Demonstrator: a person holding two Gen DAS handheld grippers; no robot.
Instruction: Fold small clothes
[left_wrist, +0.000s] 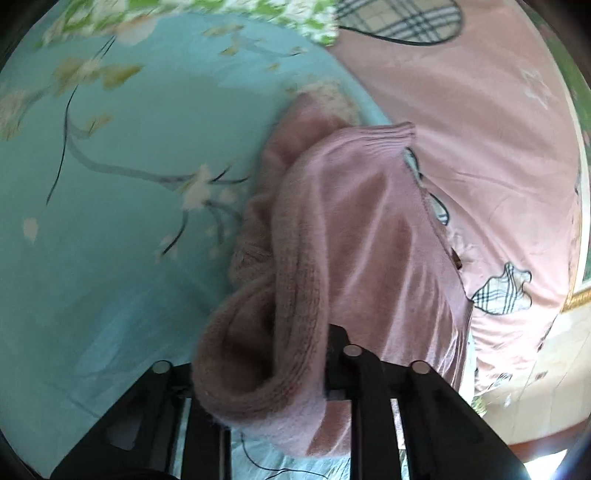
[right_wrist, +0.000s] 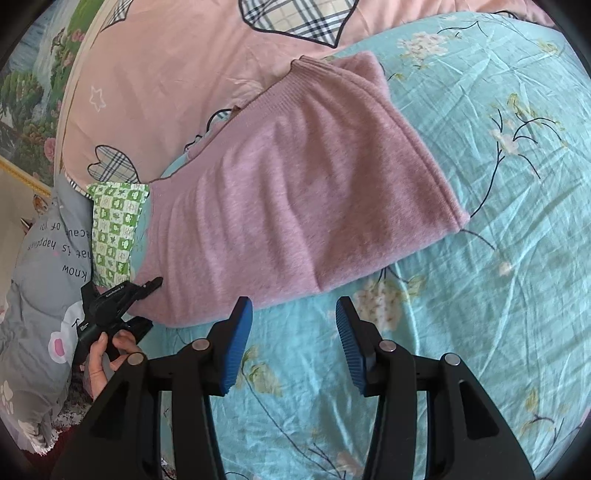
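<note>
I am pinching the pink sweater's (right_wrist: 295, 192) near edge with my left tool (left_wrist: 295, 373), right tool (right_wrist: 293, 347) hovering spread just beside it; next, carrying that edge across.

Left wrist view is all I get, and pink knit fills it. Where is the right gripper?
Observer: The right gripper hangs open and empty over the blue sheet, just short of the sweater's near edge.
Operator: Is the sweater spread out?
Observer: Mostly. It lies fairly flat, with its ribbed band toward the pink quilt.
Operator: Which part am I holding?
Observer: The left gripper is shut on the corner beside a green checked cloth.
</note>
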